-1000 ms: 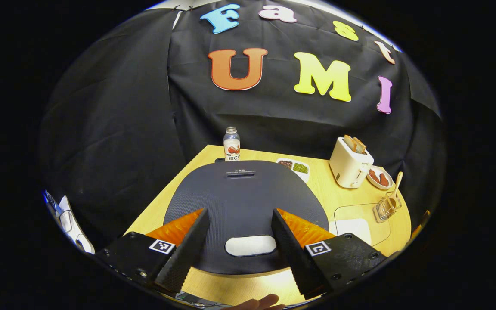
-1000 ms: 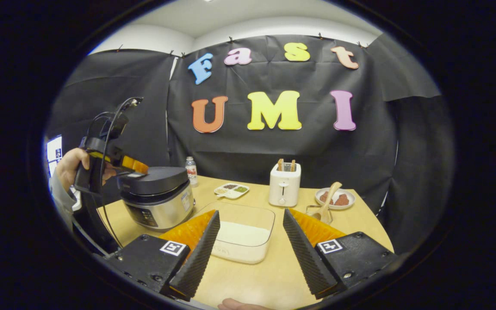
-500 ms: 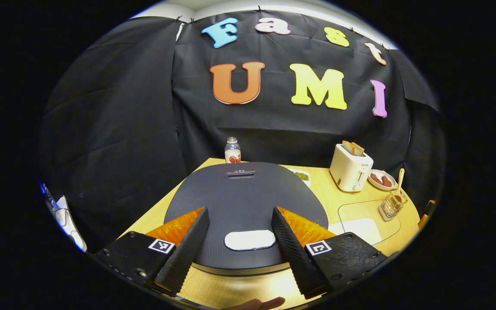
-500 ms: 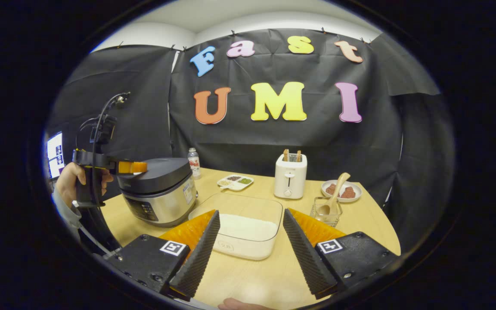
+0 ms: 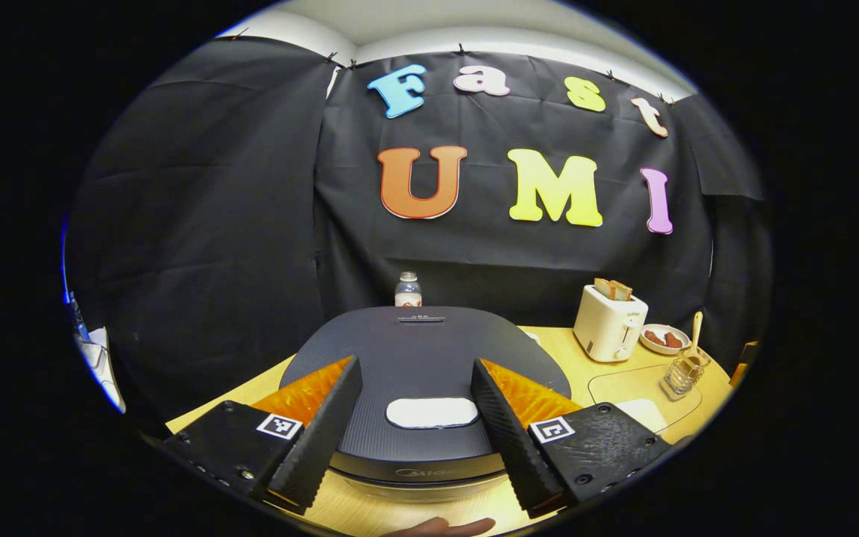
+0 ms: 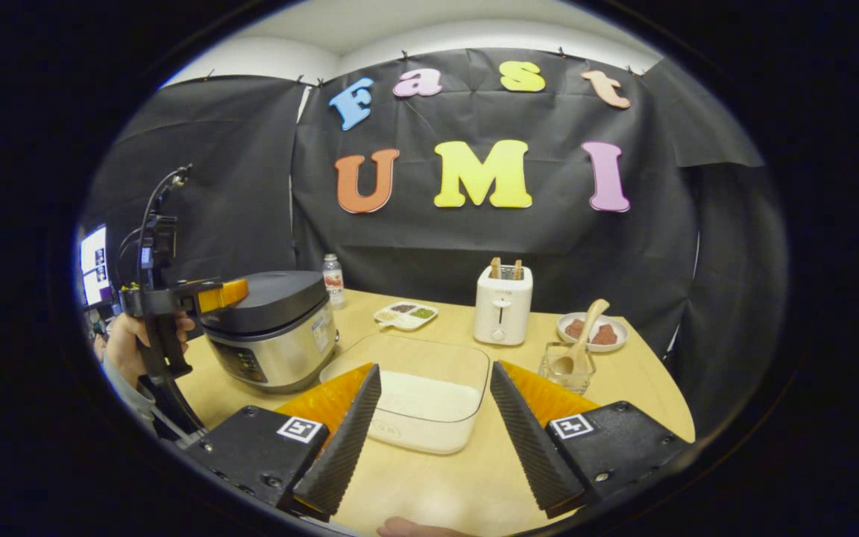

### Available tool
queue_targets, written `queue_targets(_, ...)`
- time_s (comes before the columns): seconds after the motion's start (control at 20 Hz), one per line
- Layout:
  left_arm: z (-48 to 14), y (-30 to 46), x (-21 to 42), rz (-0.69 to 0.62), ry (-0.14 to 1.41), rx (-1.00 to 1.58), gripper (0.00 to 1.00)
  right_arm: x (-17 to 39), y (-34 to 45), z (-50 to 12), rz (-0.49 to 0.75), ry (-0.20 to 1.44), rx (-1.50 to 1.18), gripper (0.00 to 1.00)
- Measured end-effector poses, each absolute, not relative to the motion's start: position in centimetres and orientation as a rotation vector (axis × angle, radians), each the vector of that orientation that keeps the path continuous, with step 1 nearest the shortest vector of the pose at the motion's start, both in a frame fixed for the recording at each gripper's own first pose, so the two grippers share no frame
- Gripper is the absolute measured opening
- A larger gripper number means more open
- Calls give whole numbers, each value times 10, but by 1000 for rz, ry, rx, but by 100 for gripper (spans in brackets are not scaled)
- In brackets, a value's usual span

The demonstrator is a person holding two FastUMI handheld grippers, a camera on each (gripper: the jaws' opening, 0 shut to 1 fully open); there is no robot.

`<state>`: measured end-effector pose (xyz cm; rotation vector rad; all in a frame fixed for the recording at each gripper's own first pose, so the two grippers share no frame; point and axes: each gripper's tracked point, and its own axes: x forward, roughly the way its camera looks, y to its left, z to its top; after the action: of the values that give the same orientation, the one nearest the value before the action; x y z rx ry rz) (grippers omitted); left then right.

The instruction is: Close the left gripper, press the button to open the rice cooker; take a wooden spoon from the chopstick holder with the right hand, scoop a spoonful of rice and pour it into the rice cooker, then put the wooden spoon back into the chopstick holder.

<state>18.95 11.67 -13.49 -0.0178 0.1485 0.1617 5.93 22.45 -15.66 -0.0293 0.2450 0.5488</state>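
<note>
A person's left tool point(image 5: 416, 425) hangs just above the front edge of the closed rice cooker point(image 5: 422, 358), its two fingers spread wide to either side of the pale oval button point(image 5: 432, 412) on the dark lid and not touching it. From the right gripper view, that same tool point(image 6: 209, 294) sits level with the lid's near rim, gripped by a hand point(image 6: 130, 347) at the worktop's left edge.

The right tool point(image 6: 429, 429) is held low over the wooden worktop point(image 6: 437, 485), its fingers also spread apart and holding nothing, pointed toward a clear container of white rice point(image 6: 418, 399) that stands just right of the cooker. The wooden spoon point(image 6: 579, 339) stands tilted in the clear chopstick holder point(image 6: 567, 367), to the right of the rice container and in front of a small plate point(image 6: 593, 332) of reddish food.

Farther back stand a white toaster point(image 6: 502, 304) with bread in its slots, a divided dish point(image 6: 405, 314) of beans, and a small bottle point(image 6: 333, 280) near the black cloth wall.
</note>
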Motion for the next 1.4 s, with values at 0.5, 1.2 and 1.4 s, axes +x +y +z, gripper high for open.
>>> queue_targets(0.5,-135,117,186,119,104,-48,95,54,202,-134,489,207,-24,96)
queue_targets(1.2,-93,51,121,-10,155,11,94,51,161,-61,338,96,29,95)
queue_targets(1.4,-69,42,93,-26,118,-9,94,47,146,-44,303,70,22,95)
